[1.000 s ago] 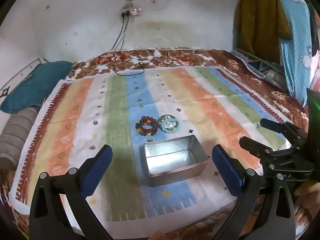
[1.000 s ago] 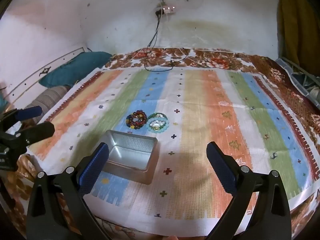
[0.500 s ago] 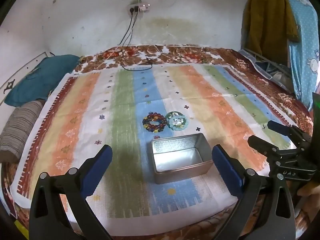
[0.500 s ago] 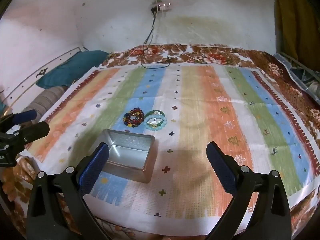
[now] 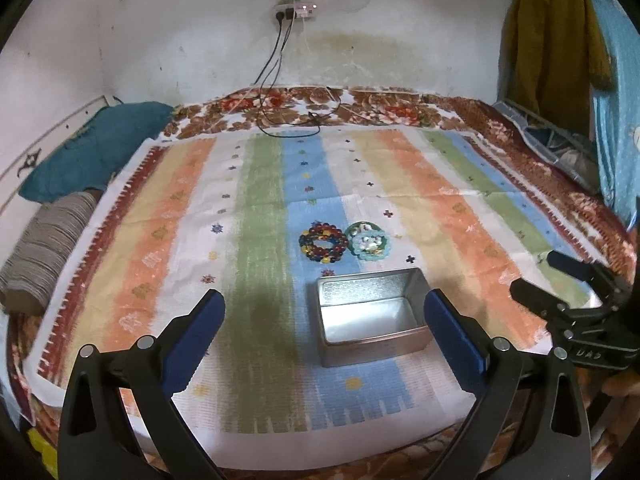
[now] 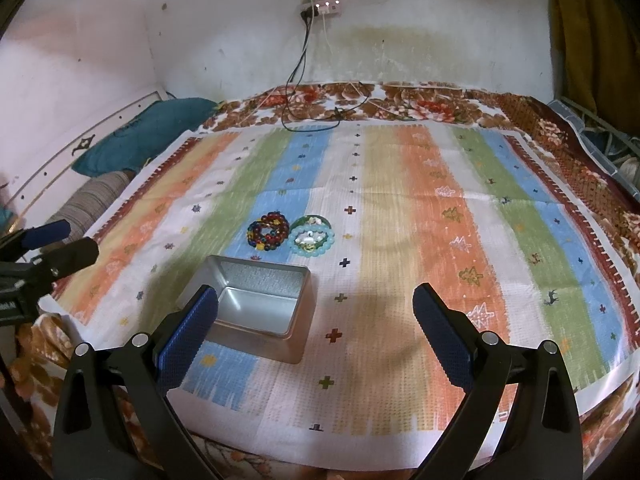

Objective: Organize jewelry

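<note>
I have both claws up over the bed; the left claw [image 5: 324,334] is wide open with nothing in it, and the right claw [image 6: 316,330] is wide open and empty too.

What has changed in the last second is small; from the left view the tin box [image 5: 370,316] has slid a bit to the right and a bit lower between my blue fingers, and the striped cloth [image 5: 256,248] looks bigger and nearer; so I think I have been bringing the left claw in and swinging it a little to the left. The right view has changed much less; the box has only drifted a little.

The jewelry has not been touched; the dark bead ring [image 5: 323,242] and the pale green bead ring [image 5: 369,241] lie side by side on the cloth, touching or almost touching, just behind the open box; the box has nothing in it.

So the job has not really begun; I am only lining up. I think the next step is to reach past the box for one bead ring; I must take care not to bump the box or drag both rings at once.
</note>
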